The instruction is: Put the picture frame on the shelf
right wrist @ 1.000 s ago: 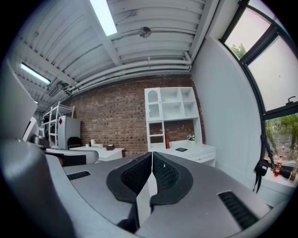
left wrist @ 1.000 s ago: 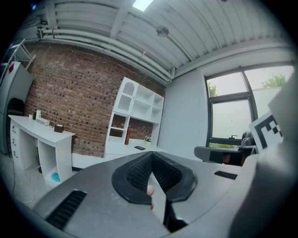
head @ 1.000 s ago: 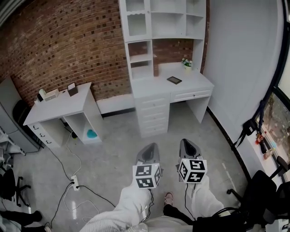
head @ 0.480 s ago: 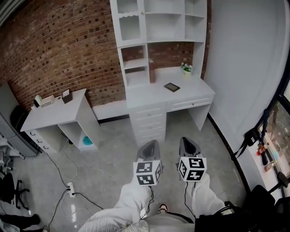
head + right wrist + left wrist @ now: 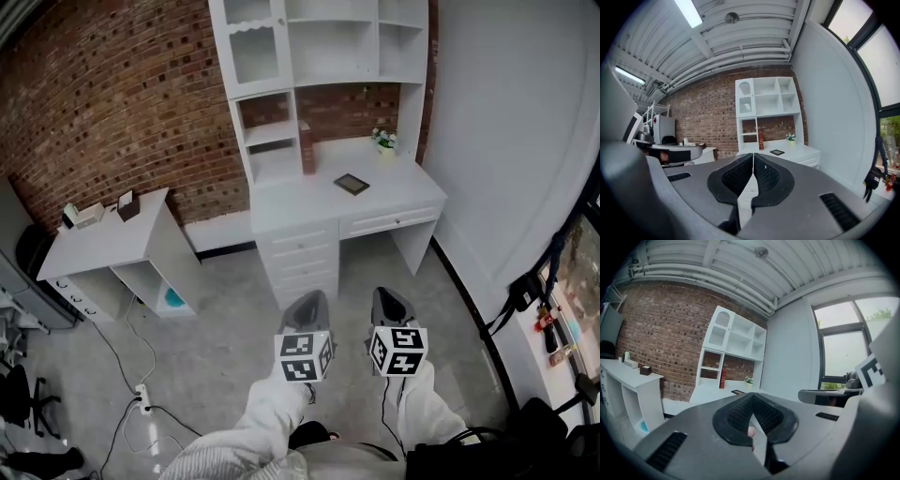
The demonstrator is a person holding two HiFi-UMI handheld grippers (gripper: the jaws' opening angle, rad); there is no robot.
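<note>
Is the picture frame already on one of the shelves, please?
No, the picture frame lies flat on the desk top.

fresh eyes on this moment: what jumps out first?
The tall white desk-and-shelf unit against the brick wall dominates, with a dark picture frame lying flat on its desktop near a red book and a small flower pot. In the foreground the left gripper and right gripper sit side by side, both shut and empty, well short of the desk.

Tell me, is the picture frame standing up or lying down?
Lying down: the picture frame lies flat on the white desk top.
</note>
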